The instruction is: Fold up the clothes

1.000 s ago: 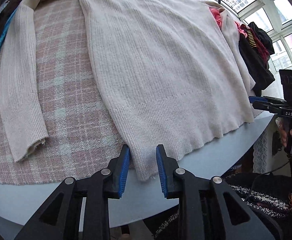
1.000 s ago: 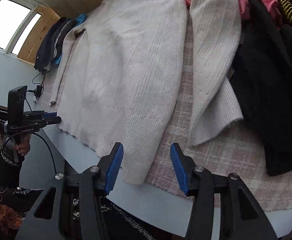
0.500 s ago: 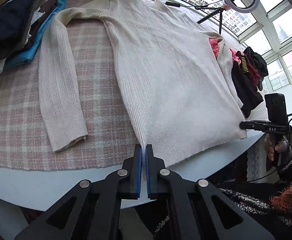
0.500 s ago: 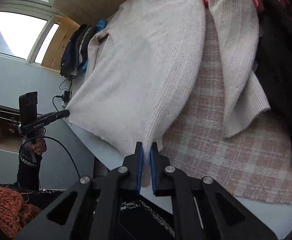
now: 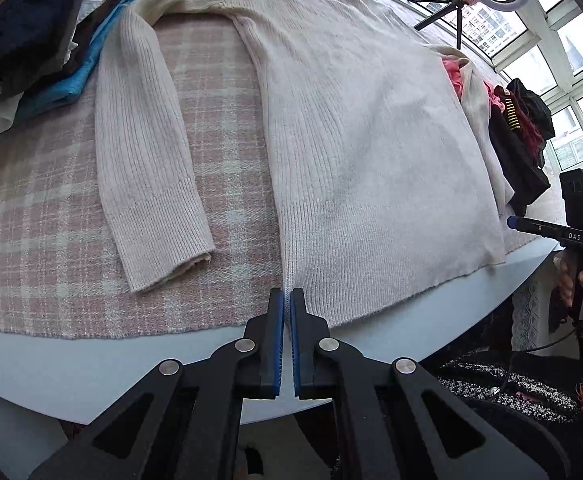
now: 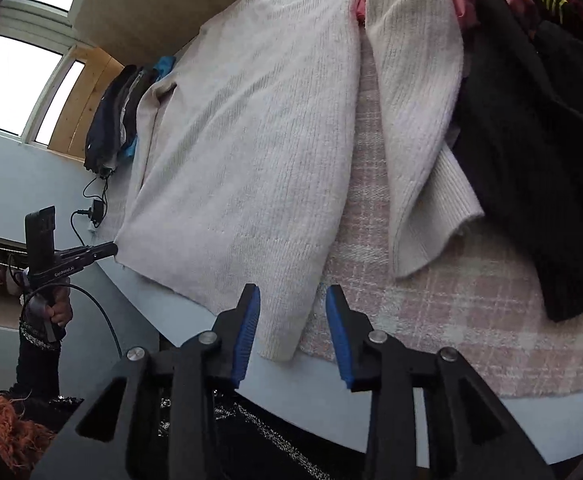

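My left gripper [image 5: 287, 300] pinched the cream ribbed-knit sweater [image 5: 355, 128] hem corner to fold; right gripper [image 6: 293, 300] gaped, straddling the other corner.

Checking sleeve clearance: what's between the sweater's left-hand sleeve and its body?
Left wrist view: only bare pink plaid cloth between the sleeve and the sweater body; nothing lies on it.
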Demonstrator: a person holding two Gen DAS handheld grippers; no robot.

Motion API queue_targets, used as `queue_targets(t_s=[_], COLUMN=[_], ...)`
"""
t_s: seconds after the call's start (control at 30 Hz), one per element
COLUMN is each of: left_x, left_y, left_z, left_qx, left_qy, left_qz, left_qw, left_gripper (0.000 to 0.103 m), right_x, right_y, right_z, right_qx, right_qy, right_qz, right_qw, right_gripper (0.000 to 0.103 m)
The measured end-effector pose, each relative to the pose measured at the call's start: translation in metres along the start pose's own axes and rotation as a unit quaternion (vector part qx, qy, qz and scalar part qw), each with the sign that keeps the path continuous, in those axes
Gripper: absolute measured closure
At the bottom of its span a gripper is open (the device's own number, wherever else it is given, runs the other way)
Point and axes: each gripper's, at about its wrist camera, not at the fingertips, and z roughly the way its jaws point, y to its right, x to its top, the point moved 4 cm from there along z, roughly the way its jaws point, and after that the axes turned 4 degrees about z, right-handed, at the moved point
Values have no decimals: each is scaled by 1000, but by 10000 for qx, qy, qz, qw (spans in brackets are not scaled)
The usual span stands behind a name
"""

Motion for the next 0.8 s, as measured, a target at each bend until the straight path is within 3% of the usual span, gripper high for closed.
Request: queue_targets(t_s=[0.2,0.27,0.43,0.57,0.73,0.8], left_x=[4,4,-1,11,-4,-3], left_y=[-39,-48,-18,15,16,20], left_z=[-3,-1,12,35,44,49], left_qx=[303,77,-333,-516,-775,-949], left_qy=[-16,-8,-143,-248,-496,-399], left_qz=[-341,-566,-335,-275,-216,-302], left_qw=[9990,9984,9988,9980,9955,9942], left_gripper=[103,103,103,89,82,84], right_x=[-11,-11,-11,-9,-3,-3], right_y=[-9,-9,-2,-8,-22,-26], right_z=[18,14,1,-1,7,7], right_qx=[25,162,218,43,79,80], right_qy=[-53,69,149,153,143,116], right_qz=[-105,-14,237,123,112,52], right_qw=[9999,9998,9994,9998,9998,9999], right_gripper=[69,69,69,69,69,69])
